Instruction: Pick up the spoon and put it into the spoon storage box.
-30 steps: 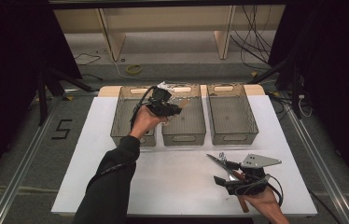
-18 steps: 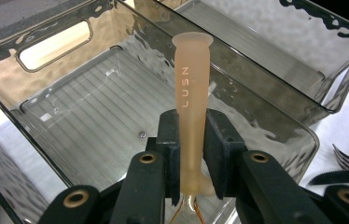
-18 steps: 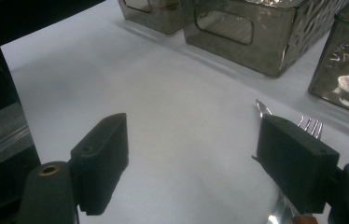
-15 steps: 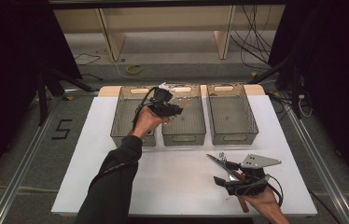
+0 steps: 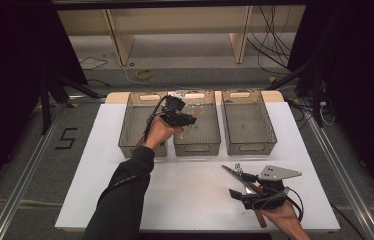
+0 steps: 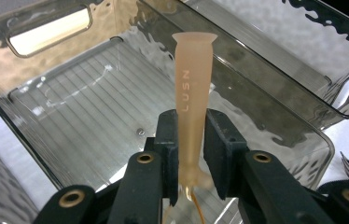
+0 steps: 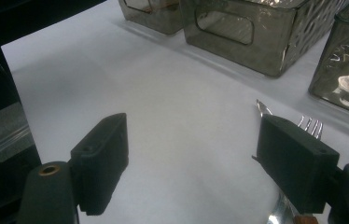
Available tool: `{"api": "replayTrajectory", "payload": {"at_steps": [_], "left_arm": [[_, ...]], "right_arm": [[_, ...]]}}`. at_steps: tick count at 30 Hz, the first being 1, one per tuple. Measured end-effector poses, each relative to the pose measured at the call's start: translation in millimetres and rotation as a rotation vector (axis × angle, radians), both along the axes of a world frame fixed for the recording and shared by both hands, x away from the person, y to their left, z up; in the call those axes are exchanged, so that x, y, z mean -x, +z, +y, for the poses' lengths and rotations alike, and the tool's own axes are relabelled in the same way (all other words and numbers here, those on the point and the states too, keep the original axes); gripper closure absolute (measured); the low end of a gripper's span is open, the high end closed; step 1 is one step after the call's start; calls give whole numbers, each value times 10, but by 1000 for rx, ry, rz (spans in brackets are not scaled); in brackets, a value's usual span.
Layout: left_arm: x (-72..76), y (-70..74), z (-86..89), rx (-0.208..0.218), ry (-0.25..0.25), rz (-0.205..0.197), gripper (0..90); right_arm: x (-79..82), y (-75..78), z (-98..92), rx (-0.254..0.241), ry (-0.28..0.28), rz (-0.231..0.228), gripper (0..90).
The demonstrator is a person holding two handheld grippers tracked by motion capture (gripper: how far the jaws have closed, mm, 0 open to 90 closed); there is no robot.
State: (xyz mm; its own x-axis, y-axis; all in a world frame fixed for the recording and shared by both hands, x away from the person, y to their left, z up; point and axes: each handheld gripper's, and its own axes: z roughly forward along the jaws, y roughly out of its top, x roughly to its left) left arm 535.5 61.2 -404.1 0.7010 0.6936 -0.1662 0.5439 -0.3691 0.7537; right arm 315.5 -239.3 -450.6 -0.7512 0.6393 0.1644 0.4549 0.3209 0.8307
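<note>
My left gripper [image 5: 189, 119] hangs over the middle bin [image 5: 197, 148]. In the left gripper view a pale tan utensil handle [image 6: 192, 88] stands upright between the jaws of the left gripper [image 6: 191, 133], and both pads touch it. The jaws have just been opening a little, with the handle still between them. My right gripper [image 5: 239, 184] rests low at the table's front right, open, with bare white table between its jaws. A metal fork [image 7: 310, 124] and a knife tip [image 7: 261, 108] lie just beyond the right-hand jaw of the right gripper [image 7: 196, 158]. That cutlery [image 5: 236, 172] sits beside this gripper.
Three smoky clear bins stand in a row at the back of the white table [image 5: 185, 200]: a left bin [image 5: 129, 148], the middle one, and a right bin [image 5: 253, 148]. Metal rails and cables run along the floor around the table.
</note>
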Motion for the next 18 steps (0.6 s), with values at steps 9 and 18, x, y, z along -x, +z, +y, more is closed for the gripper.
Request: {"api": "replayTrajectory", "payload": {"at_steps": [9, 18], "left_arm": [[60, 76, 97, 6, 17, 0, 523], [197, 138, 312, 64, 27, 10, 371]], "right_arm": [[3, 5, -7, 1, -1, 0, 259], [0, 5, -3, 3, -14, 6, 259]]}}
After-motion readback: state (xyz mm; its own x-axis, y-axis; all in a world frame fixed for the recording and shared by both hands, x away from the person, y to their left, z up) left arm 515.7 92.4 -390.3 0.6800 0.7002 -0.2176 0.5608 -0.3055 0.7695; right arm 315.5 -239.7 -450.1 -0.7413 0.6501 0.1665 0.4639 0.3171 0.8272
